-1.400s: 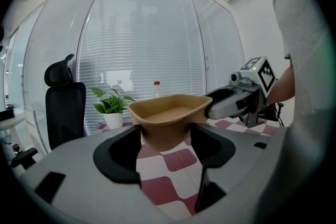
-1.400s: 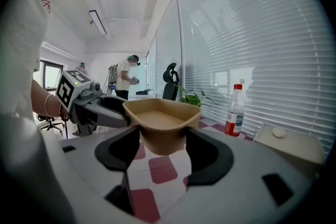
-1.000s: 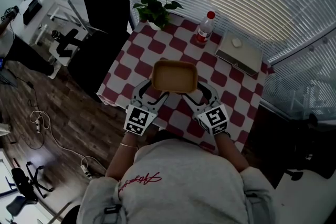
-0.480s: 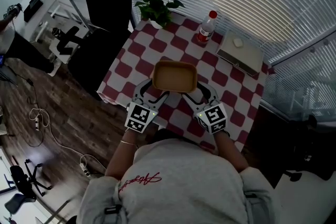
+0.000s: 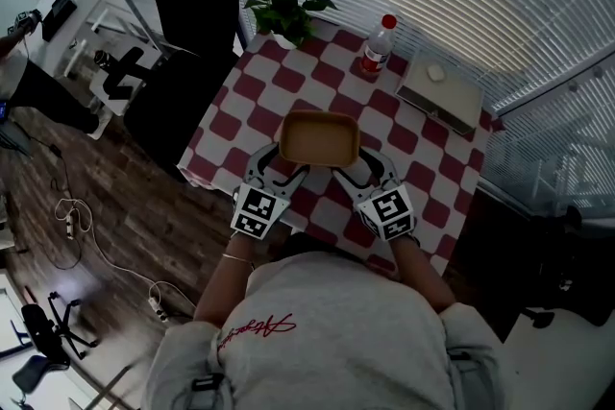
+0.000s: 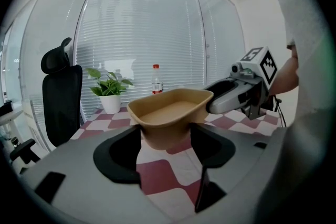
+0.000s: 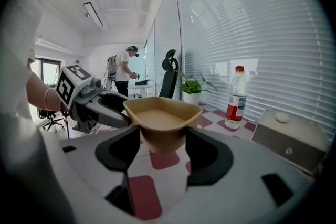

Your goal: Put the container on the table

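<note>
Head view: tan container [image 5: 320,137] held over checkered table [image 5: 429,147], seemingly not yet resting. Your left gripper [image 5: 281,170] and right gripper [image 5: 357,170] each clamped on its near wall. Likely light, thin-walled, slightly flexible; grip low on body, squeeze gently. Both grippers side by side, tilted slightly downward.

Middle of the checkered surface [image 5: 423,158] lies bare, right to the near edge under the container [image 5: 320,137]. Far edge is crowded: potted plant [image 5: 285,14] at the left corner, water bottle [image 5: 377,48] midway, beige box [image 5: 440,91] at the right corner. Black office chair [image 5: 187,5] stands off the left edge.
</note>
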Tool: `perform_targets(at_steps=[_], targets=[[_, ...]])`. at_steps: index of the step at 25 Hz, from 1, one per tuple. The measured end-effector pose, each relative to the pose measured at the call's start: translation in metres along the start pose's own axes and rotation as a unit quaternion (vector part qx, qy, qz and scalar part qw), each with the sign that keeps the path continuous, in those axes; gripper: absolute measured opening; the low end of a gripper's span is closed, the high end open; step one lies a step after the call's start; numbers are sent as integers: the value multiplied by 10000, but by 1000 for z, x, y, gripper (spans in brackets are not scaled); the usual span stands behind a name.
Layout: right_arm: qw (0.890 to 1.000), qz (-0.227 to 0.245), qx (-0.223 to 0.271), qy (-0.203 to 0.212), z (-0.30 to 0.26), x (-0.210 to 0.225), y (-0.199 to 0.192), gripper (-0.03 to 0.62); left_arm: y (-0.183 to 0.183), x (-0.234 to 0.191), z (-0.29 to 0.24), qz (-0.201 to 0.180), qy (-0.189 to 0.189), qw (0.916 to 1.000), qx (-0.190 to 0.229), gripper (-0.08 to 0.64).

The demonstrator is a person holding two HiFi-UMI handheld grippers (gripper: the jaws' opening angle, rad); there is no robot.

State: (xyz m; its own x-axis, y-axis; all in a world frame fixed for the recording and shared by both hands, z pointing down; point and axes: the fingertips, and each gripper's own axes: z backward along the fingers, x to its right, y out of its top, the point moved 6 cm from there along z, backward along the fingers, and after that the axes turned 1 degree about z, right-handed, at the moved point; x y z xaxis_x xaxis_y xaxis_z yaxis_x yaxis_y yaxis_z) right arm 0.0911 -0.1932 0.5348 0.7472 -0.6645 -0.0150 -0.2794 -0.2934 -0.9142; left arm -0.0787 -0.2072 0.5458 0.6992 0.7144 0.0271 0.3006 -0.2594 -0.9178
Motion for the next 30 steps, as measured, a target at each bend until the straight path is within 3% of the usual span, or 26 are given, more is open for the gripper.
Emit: perform_targets(at_steps=[30], targets=[[9990,83,-405,143,-22,-1,-20,272,-34,-7,-12,204,-20,9985,-511,293]])
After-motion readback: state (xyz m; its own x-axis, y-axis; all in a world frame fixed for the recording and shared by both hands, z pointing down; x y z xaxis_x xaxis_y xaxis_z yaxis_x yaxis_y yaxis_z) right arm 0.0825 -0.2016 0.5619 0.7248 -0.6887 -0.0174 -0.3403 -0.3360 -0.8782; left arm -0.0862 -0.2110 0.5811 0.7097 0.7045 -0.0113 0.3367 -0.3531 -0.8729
